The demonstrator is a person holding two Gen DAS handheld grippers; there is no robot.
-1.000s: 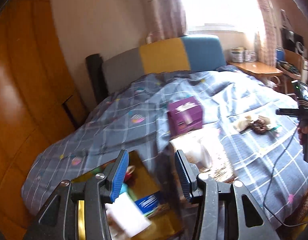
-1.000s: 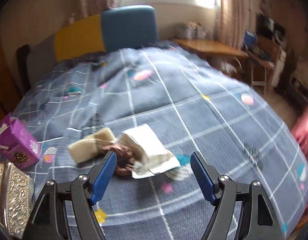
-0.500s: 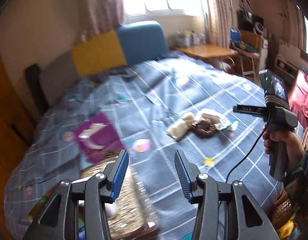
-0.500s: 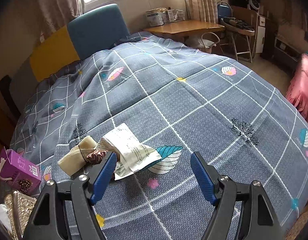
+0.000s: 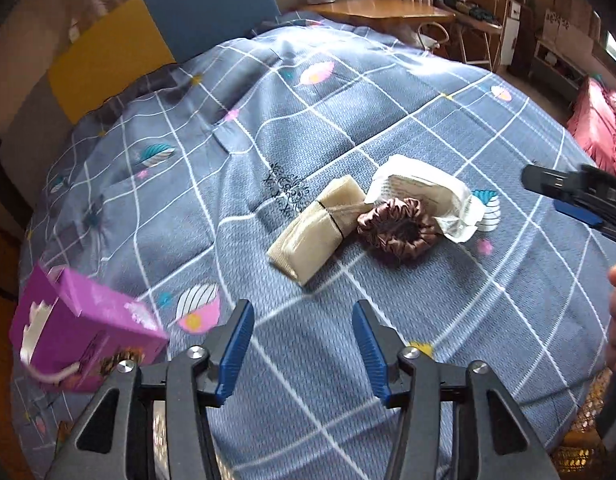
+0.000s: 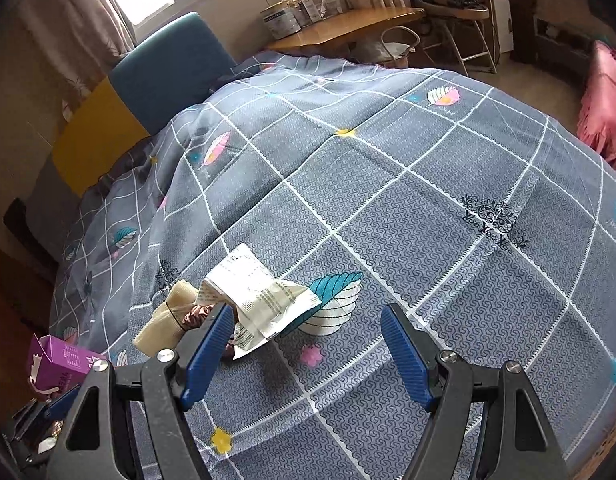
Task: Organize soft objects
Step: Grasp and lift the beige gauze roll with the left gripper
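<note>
Three soft things lie together on the blue checked bedspread (image 5: 388, 80): a beige folded cloth bundle tied with a black band (image 5: 316, 232), a brown satin scrunchie (image 5: 400, 232) and a white printed packet (image 5: 428, 188). My left gripper (image 5: 304, 340) is open and empty, hovering just short of the bundle. My right gripper (image 6: 308, 344) is open and empty; its left finger sits in front of the scrunchie (image 6: 196, 316), beside the packet (image 6: 260, 296) and bundle (image 6: 164, 320). It also shows at the right edge of the left wrist view (image 5: 580, 196).
An open purple carton (image 5: 80, 344) lies on the bed at the left, also in the right wrist view (image 6: 64, 364). A yellow and blue headboard (image 5: 160, 24) stands behind. A wooden desk (image 6: 348, 24) and chairs are beyond the bed. Pink fabric (image 5: 600, 124) lies at right.
My left gripper has swung right from the bed's left side and closed in on the pile. My right gripper has moved slightly, its left finger now over the scrunchie.
</note>
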